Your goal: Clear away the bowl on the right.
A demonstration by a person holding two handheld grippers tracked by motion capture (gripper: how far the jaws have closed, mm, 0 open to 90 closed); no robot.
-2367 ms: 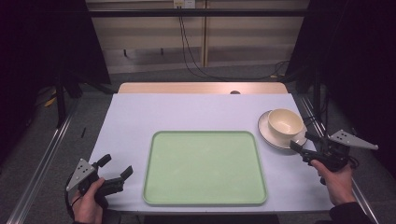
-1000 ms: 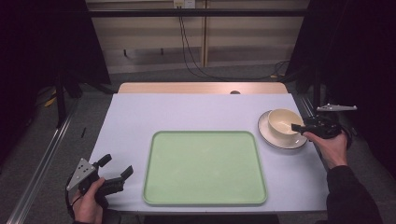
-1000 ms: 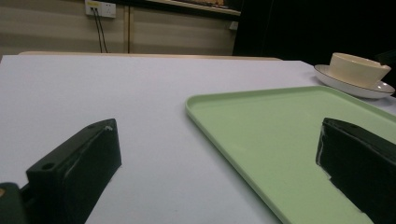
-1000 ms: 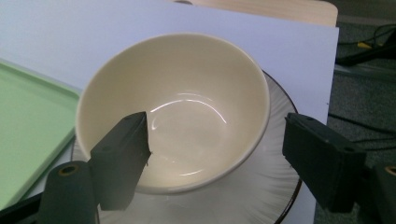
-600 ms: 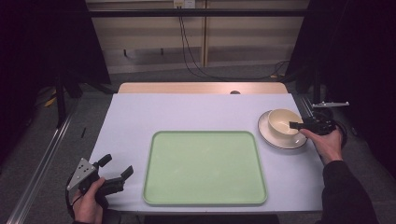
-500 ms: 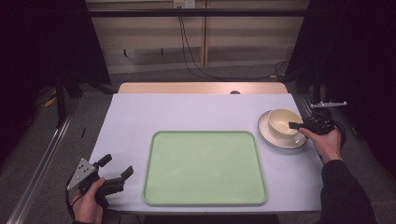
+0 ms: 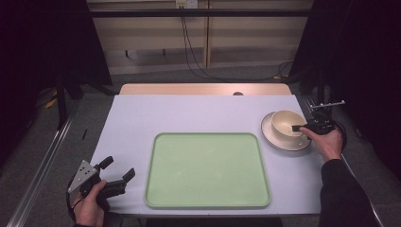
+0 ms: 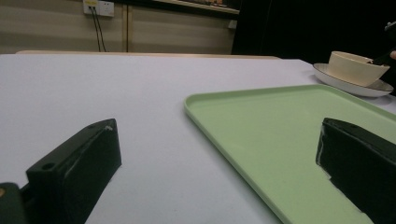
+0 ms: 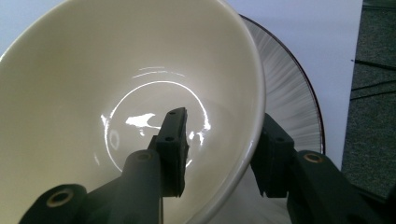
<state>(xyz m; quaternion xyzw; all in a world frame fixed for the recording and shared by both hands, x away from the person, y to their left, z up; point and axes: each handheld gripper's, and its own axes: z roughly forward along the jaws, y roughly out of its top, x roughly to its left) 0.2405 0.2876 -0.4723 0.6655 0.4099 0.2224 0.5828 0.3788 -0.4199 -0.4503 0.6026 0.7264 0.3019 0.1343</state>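
The right gripper (image 7: 299,128) sits at the rim of a cream bowl (image 7: 287,122), held in the person's right hand (image 7: 326,143). In the right gripper view its jaws straddle the bowl's wall (image 9: 140,93), one inside the bowl and one outside; a gap shows between the outer jaw and the wall, so the jaws stand partly apart around the rim, not clamped on it. The bowl stands on a plate (image 7: 279,141) whose rim reaches out beyond the outer jaw (image 9: 294,107).

The left gripper (image 7: 116,177) rests low at the near left edge of the white table (image 7: 142,118), in the left hand (image 7: 90,208), jaws spread wide with nothing between them. Just beside it lies a green tray (image 7: 208,175); in the left gripper view the tray's near corner (image 8: 280,140) runs toward one jaw, and the bowl and plate (image 8: 355,86) stand well apart beyond the tray.
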